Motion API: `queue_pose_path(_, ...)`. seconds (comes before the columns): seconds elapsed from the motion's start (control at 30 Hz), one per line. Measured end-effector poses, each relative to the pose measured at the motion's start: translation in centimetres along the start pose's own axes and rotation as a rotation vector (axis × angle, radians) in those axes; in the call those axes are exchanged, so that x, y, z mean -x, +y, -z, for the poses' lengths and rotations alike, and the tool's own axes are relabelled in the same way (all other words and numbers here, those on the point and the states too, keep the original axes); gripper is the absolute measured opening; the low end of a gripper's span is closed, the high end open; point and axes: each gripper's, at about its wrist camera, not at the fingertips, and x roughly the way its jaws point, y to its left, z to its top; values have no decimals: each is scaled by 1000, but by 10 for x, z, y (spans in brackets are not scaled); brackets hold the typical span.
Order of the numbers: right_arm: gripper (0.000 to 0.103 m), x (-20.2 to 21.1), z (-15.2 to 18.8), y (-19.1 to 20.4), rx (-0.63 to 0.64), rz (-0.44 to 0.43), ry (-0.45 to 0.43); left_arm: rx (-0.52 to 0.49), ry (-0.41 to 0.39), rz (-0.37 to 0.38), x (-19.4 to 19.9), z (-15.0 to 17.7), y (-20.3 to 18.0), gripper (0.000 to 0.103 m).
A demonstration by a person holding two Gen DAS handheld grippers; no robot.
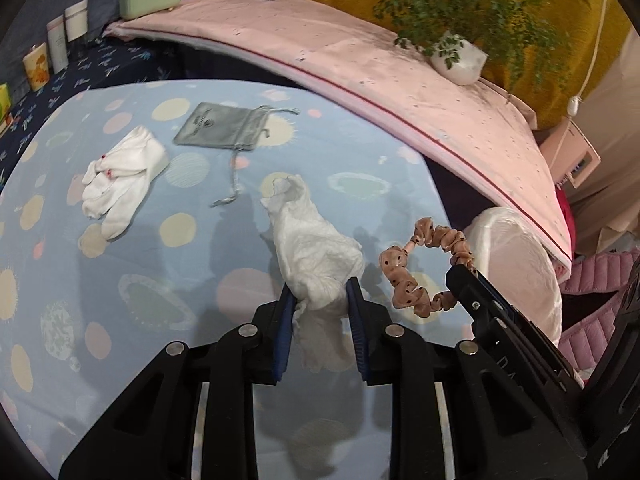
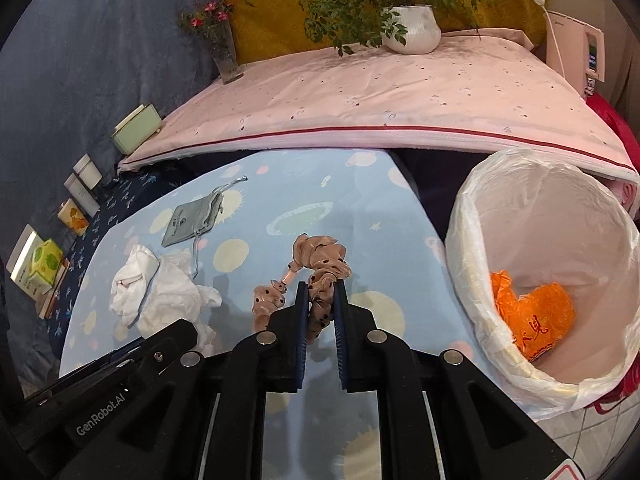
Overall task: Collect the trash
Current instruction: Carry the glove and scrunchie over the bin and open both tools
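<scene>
While both tongs hold something, nothing has gone into the trash bin (image 2: pixel 472 216) yet. The left gripper (image 1: pixel 320 292) is squeezed onto a crumpled white tissue (image 1: pixel 316 248), lifted a little over the blue spotted cloth (image 1: pixel 120 320). The tissue looks very light and soft, so a pinch around its bunched bottom end should be enough. The right gripper (image 2: pixel 322 294) is nearly closed on a pink dotted scrunchie (image 2: pixel 316 264), which is floppy and stretchy and hangs down. The bin stands near, at the right, with an orange bag (image 2: pixel 536 316) inside. A white glove (image 1: pixel 120 176) and a grey pouch (image 1: pixel 218 126) lie far left.
</scene>
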Motion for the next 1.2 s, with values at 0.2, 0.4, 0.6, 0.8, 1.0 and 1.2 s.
queue_pose_path(0.2,12,27,-7,-33,-55,15,-50,-76,-15,28,8,2,-41,24)
queue_pose_path(0.4,12,48,-10,-73,-119,39,-89,-150,-3,67,7,6,-83,25)
queue_pose_path(0.6,12,61,-8,-114,-188,70,-114,-219,11,101,2,11,-122,25)
queue_pose_path(0.8,12,72,-5,-154,-254,97,-131,-272,39,144,-7,15,-159,25)
queue_pose_path(1.0,12,80,0,-186,-307,120,-141,-325,47,163,-16,19,-193,26)
queue_pose_path(1.2,12,83,3,-204,-332,133,-142,-341,35,160,-19,21,-212,35)
